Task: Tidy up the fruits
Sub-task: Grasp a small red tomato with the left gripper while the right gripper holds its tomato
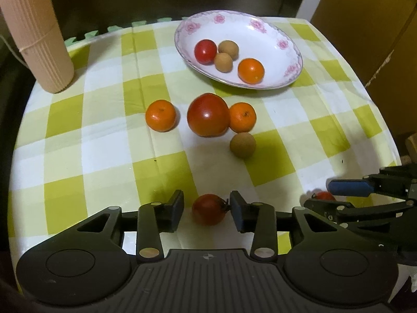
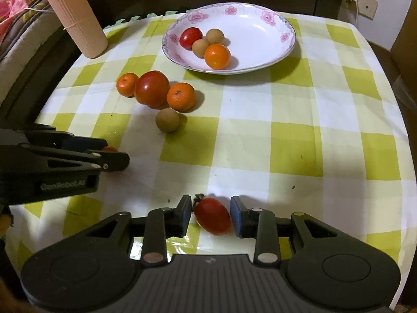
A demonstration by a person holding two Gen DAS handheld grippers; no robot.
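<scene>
While both grippers sat low over the checked tablecloth [image 2: 286, 140], each had a small tomato between its spread fingers, neither one pinched yet. The left gripper [image 1: 207, 210] bracketed a round cherry tomato [image 1: 208, 209], whose stem touched or nearly touched the right pad while a gap remained at the left pad. The right gripper [image 2: 211, 215] bracketed an oblong tomato [image 2: 213, 216], which lay tilted, stem near the left pad. The plate [image 1: 271, 30] stood at the far side of the table and already held a red tomato, two brown fruits and an orange. A large tomato [image 1: 208, 114], two more oranges and a brown fruit [image 1: 242, 145] waited mid-table. To do the step well, each gripper probably needed centring so both pads met the fruit together. Closure should have been gentle, since soft skins bruise and round fruit can squirt sideways. A straight lift before travelling toward the plate would have cleared the mid-table cluster.
</scene>
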